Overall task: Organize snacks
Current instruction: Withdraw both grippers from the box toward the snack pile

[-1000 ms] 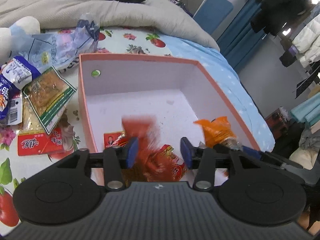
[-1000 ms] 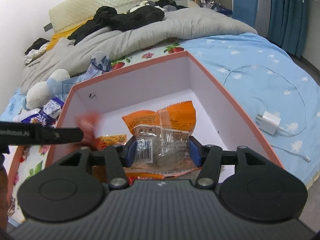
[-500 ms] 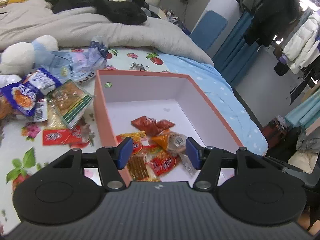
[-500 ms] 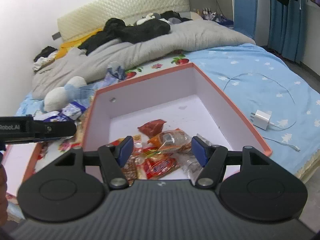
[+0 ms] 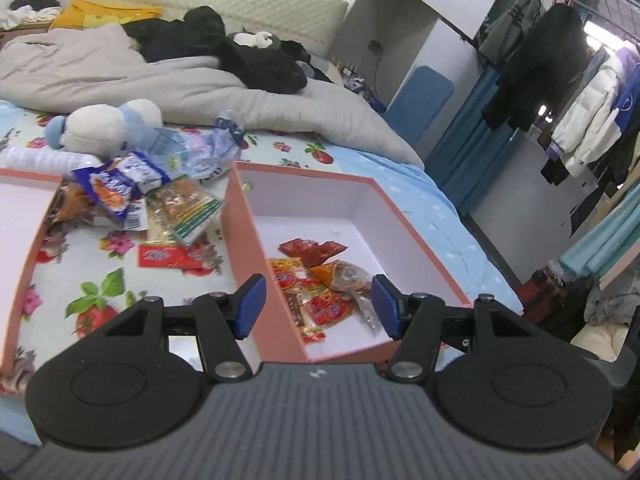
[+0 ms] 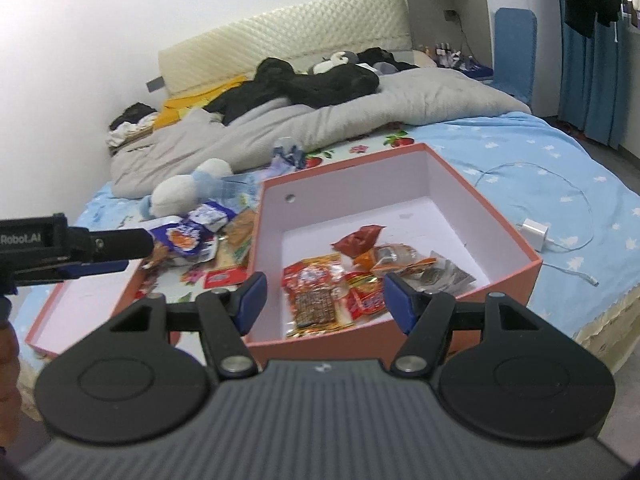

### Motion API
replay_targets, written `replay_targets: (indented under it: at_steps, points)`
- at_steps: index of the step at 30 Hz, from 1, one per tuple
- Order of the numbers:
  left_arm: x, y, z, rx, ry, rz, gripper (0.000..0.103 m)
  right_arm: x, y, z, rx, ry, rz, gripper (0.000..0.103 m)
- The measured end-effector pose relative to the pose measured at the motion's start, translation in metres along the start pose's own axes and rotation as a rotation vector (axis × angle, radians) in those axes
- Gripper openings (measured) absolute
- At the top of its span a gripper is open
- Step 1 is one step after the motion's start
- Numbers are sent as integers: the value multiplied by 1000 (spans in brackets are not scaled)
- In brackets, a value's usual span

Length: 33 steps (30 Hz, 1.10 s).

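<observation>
both sets of jaws stand wide, holding nothing. left gripper (image 5: pixel 318 306) and right gripper (image 6: pixel 324 298) hang above the snacks (image 6: pixel 352 280), which lie in the pink box (image 6: pixel 400 162) toward its 6 o'clock wall.

Ahead of and below right gripper (image 6: pixel 323 297): pink box (image 6: pixel 400 168), open-topped, far half of floor bare, entry from above unhindered. Near half filled by snack packets (image 6: pixel 320 292). Box walls closing all four sides. Left of it: loose snack pile (image 6: pixel 192 236) on bed (image 6: pixel 520 144), then shallow lid (image 6: pixel 60 312). Left gripper (image 6: pixel 120 256) crossing above that lid. Right of box: charger and cable (image 6: pixel 534 232), otherwise bare sheet. Far side: grey duvet (image 6: pixel 360 116).
</observation>
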State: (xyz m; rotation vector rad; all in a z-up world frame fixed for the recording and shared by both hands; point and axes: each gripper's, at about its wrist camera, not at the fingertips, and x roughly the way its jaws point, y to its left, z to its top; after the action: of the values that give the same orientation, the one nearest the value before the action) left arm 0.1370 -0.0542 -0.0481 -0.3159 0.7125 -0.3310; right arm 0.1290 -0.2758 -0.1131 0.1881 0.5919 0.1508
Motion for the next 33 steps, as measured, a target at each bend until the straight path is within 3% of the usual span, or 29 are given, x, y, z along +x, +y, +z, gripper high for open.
replay_targets:
  at_steps: [11,17,24,33]
  points:
    - [-54,33,-42,-94,-32,45,64,-23,47,-24,-106,24,139,66]
    - [-63,45,-53,-115,-37,72,64,-23,65,-35,-144,53,187,66]
    - [-43,67,-55,-133,14,112,64,-9,75,-38,-183,87,206,66]
    - [2,112,-14,-100,61,155,64,42,94,-10,-214,73,213,66]
